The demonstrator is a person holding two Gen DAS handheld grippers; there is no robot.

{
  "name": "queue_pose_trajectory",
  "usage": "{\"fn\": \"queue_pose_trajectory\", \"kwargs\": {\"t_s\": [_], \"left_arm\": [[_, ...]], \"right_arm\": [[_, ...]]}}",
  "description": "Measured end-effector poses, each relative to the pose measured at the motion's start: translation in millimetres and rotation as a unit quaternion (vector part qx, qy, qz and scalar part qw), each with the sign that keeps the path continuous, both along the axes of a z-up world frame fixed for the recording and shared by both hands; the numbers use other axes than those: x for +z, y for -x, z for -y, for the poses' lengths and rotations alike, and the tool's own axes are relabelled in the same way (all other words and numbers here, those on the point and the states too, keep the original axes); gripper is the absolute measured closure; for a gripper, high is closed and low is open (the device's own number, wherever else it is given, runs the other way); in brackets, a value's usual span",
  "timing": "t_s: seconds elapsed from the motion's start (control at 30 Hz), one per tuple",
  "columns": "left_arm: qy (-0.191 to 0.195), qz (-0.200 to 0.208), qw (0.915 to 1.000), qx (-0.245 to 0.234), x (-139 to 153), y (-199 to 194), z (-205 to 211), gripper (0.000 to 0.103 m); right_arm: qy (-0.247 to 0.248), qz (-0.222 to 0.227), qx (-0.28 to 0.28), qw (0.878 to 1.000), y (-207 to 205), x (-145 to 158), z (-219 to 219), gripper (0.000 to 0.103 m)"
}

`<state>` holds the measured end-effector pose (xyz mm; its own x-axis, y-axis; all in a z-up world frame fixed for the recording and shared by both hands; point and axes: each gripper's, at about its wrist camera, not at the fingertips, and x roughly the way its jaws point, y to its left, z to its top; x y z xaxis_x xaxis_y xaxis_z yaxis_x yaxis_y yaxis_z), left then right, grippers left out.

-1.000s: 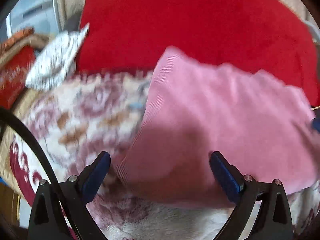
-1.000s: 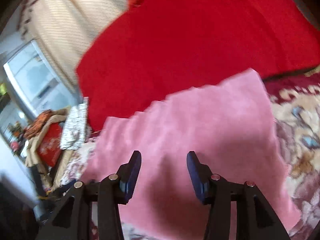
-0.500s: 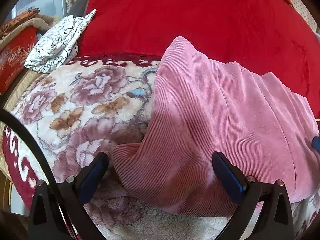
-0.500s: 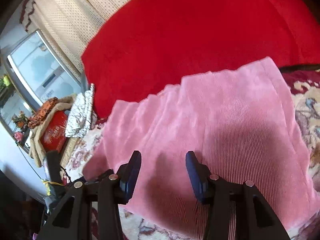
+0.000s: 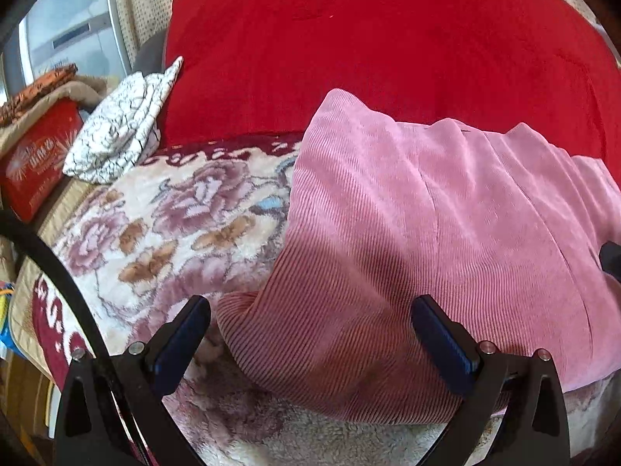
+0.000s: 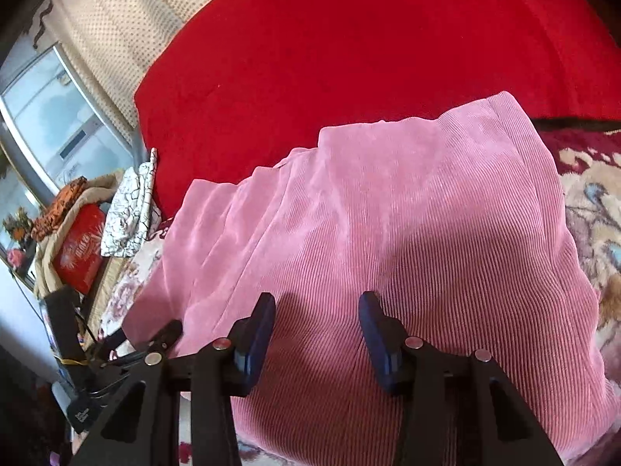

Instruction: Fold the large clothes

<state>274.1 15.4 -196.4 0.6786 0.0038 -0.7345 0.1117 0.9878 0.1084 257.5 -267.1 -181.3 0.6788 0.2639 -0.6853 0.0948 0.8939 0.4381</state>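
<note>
Pink corduroy garment (image 5: 407, 225) overlaps red blanket (image 5: 368, 39).

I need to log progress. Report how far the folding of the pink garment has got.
Done: the pink corduroy garment lies on the floral blanket in a compact, layered shape, so at least one fold seems made. In hand: nothing; the left gripper and right gripper are both open over it. Left: any final fold and tidying the stepped far edges.
</note>
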Motion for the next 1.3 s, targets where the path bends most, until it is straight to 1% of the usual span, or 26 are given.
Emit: {"fn": "queue_pose_trajectory", "kwargs": {"t_s": [0.1, 0.23, 0.33, 0.4, 0.5, 0.57, 0.6, 0.67, 0.73, 0.77, 0.8, 0.87, 0.93, 0.97, 1.03, 1.07, 1.1, 1.13, 1.3], "left_arm": [[-0.005, 0.005, 1.0000, -0.002, 0.4, 1.0, 0.8, 0.000], [-0.002, 0.005, 1.0000, 0.001, 0.0, 1.2, 0.9, 0.000], [-0.003, 0.005, 1.0000, 0.000, -0.1, 1.1, 0.8, 0.000], [-0.005, 0.005, 1.0000, 0.000, -0.3, 1.0, 1.3, 0.000], [-0.006, 0.006, 1.0000, -0.001, -0.4, 0.9, 1.3, 0.000], [-0.005, 0.006, 1.0000, -0.001, -0.4, 0.8, 1.3, 0.000], [-0.005, 0.005, 1.0000, -0.001, -0.4, 0.6, 1.2, 0.000], [-0.004, 0.005, 1.0000, 0.000, -0.4, 0.8, 1.6, 0.000], [-0.003, 0.005, 1.0000, 0.000, -0.3, 0.8, 1.5, 0.000], [-0.003, 0.004, 1.0000, 0.000, -0.1, 0.5, 1.4, 0.000], [-0.003, 0.002, 1.0000, -0.001, 0.5, 0.4, 1.3, 0.000], [0.000, -0.003, 1.0000, -0.001, 4.9, 0.0, -0.4, 0.000], [0.016, 0.003, 0.9999, 0.005, 11.6, 3.3, -7.2, 0.000], [0.030, 0.006, 0.9995, 0.012, 14.7, 6.8, -13.0, 0.000], [0.078, -0.001, 0.9967, 0.023, 18.4, 14.0, -26.1, 0.000], [0.118, -0.008, 0.9926, 0.028, 19.1, 18.6, -34.4, 0.000], [0.147, -0.015, 0.9886, 0.031, 18.3, 22.4, -39.8, 0.000], [0.180, -0.026, 0.9828, 0.035, 15.5, 27.5, -45.4, 0.000], [0.259, -0.060, 0.9627, 0.048, -0.6, 45.1, -50.0, 0.000]], "right_arm": [[-0.002, 0.000, 0.002, 1.000, -0.2, -0.7, 1.1, 0.053], [-0.010, 0.000, 0.001, 1.000, 0.7, -1.0, 2.6, 0.053], [-0.020, 0.009, -0.002, 1.000, 4.7, 3.7, 4.4, 0.054], [-0.024, 0.028, -0.005, 0.999, 9.7, 11.5, 6.7, 0.054], [-0.011, 0.070, -0.015, 0.997, 18.9, 26.6, 9.1, 0.054], [-0.015, 0.086, -0.024, 0.996, 22.1, 31.7, 14.2, 0.054], [-0.017, 0.085, -0.030, 0.996, 21.6, 31.3, 17.0, 0.054], [-0.019, 0.058, -0.046, 0.997, 15.7, 22.6, 24.7, 0.054], [-0.027, 0.001, -0.058, 0.998, 4.0, 2.2, 33.2, 0.054], [-0.032, -0.009, -0.056, 0.998, 0.2, -4.0, 35.2, 0.054], [-0.028, 0.001, -0.057, 0.998, 0.4, -1.9, 34.7, 0.054], [-0.013, 0.000, -0.051, 0.999, 0.3, 1.6, 30.3, 0.054], [-0.005, 0.003, -0.050, 0.999, 1.3, 1.7, 28.3, 0.054], [-0.003, 0.002, -0.049, 0.999, 0.8, 2.3, 27.7, 0.054], [-0.007, 0.003, -0.048, 0.999, -0.2, 2.4, 29.4, 0.054], [-0.011, 0.003, -0.049, 0.999, -0.3, 2.3, 30.0, 0.054], [-0.015, 0.003, -0.049, 0.999, -0.7, 1.7, 30.5, 0.054], [-0.017, 0.003, -0.049, 0.999, -0.1, 1.0, 31.0, 0.054], [-0.019, 0.003, -0.049, 0.999, 2.5, -0.2, 30.8, 0.054]]}}
